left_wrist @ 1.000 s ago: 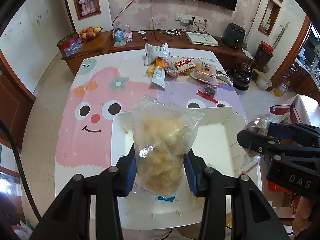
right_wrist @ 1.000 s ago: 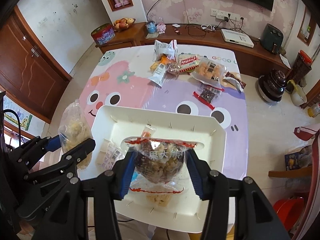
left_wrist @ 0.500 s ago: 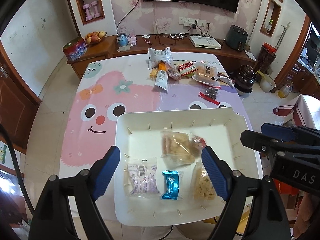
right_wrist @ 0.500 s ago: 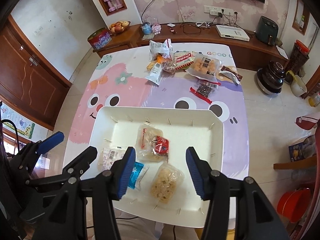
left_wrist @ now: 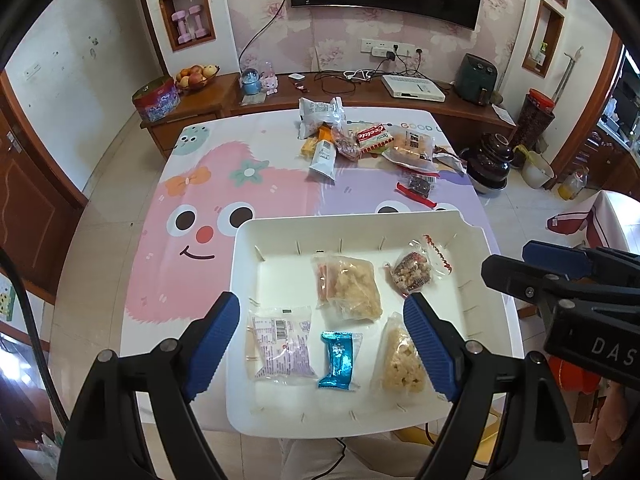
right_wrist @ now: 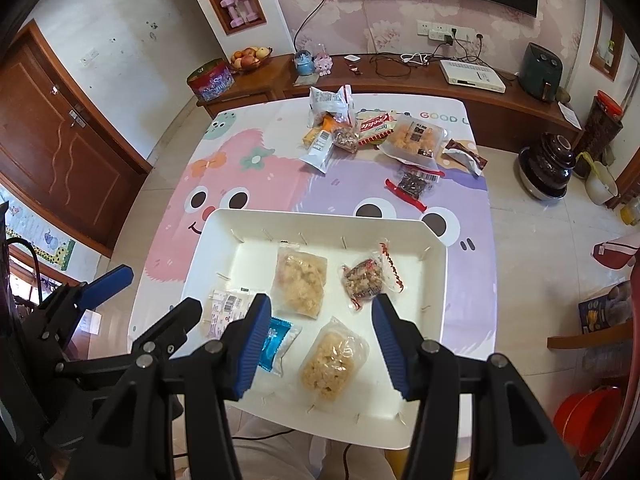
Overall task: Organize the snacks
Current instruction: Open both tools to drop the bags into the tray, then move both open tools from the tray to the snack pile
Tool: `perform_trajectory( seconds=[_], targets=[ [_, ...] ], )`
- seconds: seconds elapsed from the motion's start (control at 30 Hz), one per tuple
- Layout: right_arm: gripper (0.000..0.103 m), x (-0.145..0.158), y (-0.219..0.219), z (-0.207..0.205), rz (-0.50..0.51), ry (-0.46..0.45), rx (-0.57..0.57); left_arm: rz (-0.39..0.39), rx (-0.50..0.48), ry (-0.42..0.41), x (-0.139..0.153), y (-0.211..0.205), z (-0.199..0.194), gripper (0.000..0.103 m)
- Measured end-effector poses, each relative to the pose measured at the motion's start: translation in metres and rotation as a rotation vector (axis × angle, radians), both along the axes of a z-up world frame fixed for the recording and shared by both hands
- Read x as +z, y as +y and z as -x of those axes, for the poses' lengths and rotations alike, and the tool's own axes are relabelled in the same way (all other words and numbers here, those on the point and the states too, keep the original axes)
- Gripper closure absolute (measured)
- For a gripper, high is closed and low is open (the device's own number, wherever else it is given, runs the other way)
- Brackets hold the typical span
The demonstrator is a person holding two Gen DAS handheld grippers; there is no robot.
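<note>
Tray [left_wrist: 240, 280], worktop's near edge: five snack packets laid flat, unstacked for sorting. Loose snacks [left_wrist: 372, 144]: far edge. Your left gripper [left_wrist: 320, 344] wide, right gripper [right_wrist: 316, 340] half-open; both empty.

Cartoon-print table [left_wrist: 224, 184] bearing white tray [left_wrist: 240, 264] near front edge, loose snack packets [left_wrist: 372, 140] heaped at far end.

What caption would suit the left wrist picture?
Open left gripper hovering above a white tray holding five snack packets, more snacks waiting across the table.
</note>
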State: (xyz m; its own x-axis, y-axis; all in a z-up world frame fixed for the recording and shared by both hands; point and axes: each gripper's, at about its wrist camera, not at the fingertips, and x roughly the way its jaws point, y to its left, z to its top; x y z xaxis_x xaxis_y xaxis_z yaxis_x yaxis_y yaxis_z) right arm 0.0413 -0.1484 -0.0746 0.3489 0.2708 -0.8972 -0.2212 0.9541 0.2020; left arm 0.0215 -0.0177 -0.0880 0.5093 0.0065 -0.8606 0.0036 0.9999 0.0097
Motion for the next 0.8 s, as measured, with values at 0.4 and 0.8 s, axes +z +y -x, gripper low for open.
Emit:
perform_trajectory(
  seconds=[0.4, 0.8],
  targets=[
    [0.05, 0.013, -0.017, 0.008, -0.016, -0.034, -0.004, -0.035, 0.008, -0.023, 0.015, -0.011, 0.013, 0.019],
    [0.05, 0.008, -0.039, -0.001, -0.009, -0.038, -0.053, -0.04, -0.004, 0.001, 0.011, -0.011, -0.004, 0.018]
  ],
)
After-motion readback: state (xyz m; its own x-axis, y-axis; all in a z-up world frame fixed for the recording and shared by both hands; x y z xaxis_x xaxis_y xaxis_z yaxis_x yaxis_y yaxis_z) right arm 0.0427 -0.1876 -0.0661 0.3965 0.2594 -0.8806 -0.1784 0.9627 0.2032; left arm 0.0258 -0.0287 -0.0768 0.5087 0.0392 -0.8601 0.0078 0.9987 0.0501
